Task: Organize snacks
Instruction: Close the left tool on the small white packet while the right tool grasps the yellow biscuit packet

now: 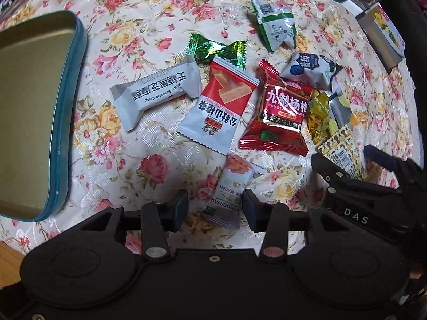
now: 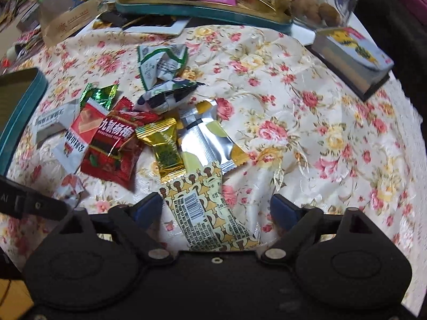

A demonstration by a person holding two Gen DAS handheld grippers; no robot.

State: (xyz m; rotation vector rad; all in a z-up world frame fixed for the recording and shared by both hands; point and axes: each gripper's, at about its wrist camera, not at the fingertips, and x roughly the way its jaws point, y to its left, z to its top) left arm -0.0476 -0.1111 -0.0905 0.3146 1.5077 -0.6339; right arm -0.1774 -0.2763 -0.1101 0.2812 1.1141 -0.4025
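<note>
- Your left gripper (image 1: 215, 209) has its fingers spread either side of the hawthorn strip packet (image 1: 228, 192), which lies flat on the floral desk cloth (image 1: 149, 8); nothing is pinched yet
- Your right gripper (image 2: 216, 208) is likewise spread, straddling the yellow patterned barcode packet (image 2: 206, 208), not gripping it
- Just beyond lies the snack heap: red plum packet (image 1: 280, 112), red-and-white hawthorn packet (image 1: 218, 106), grey sesame crisp packet (image 1: 157, 93), gold packet (image 2: 166, 146), green-and-white packet (image 1: 275, 24) farthest
- The open teal tin (image 1: 68, 106) sits to the left, seemingly empty
- You look to be at the pick-up step; next, close on a packet's middle, then carry it into the tin
</note>
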